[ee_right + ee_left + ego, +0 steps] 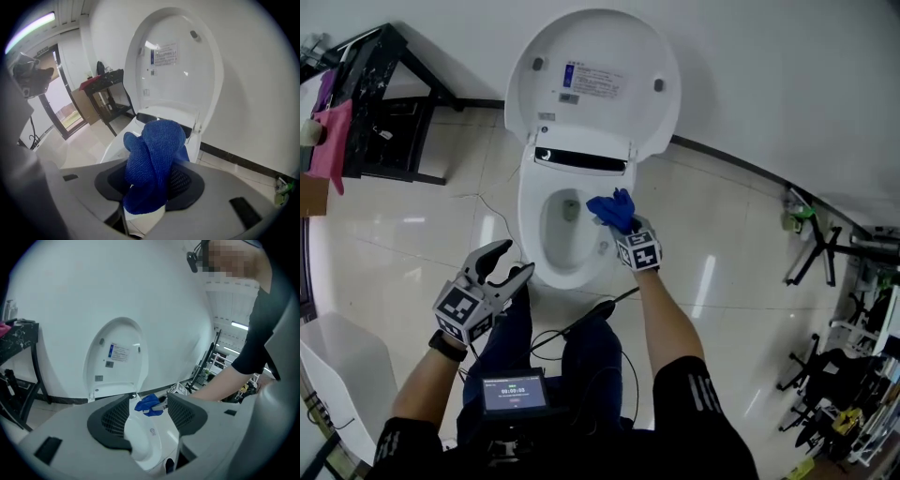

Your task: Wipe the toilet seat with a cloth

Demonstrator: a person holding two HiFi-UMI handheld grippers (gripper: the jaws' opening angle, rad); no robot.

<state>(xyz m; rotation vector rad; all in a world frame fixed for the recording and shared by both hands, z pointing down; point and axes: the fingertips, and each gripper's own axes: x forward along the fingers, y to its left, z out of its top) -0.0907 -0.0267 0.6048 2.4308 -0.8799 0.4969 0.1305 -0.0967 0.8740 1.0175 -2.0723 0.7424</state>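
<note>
right claw (pixel 622 225) clamped on bunched blue cloth (pixel 152 159) at toilet seat (pixel 572 274) rim; left claw (pixel 514 260) wide open, empty. risk: wad snags, slips into bowl (pixel 562 225).

The cloth (pixel 152 164) is showing deep blue, with a fine knitted weave. The toilet (pixel 546 272) and its lid (pixel 592 47) are gleaming white (the lid's label is carrying a blue strip). The left gripper (pixel 511 261) and right gripper (pixel 623 230) are wearing black-and-white square markers, and the pads (pixel 179 183) are showing dark grey mesh. The floor (pixel 722 281) is shining cream, with a black skirting (pixel 741 168). A rag (pixel 333 141) is glowing pink against its black stand (pixel 384 103).
</note>
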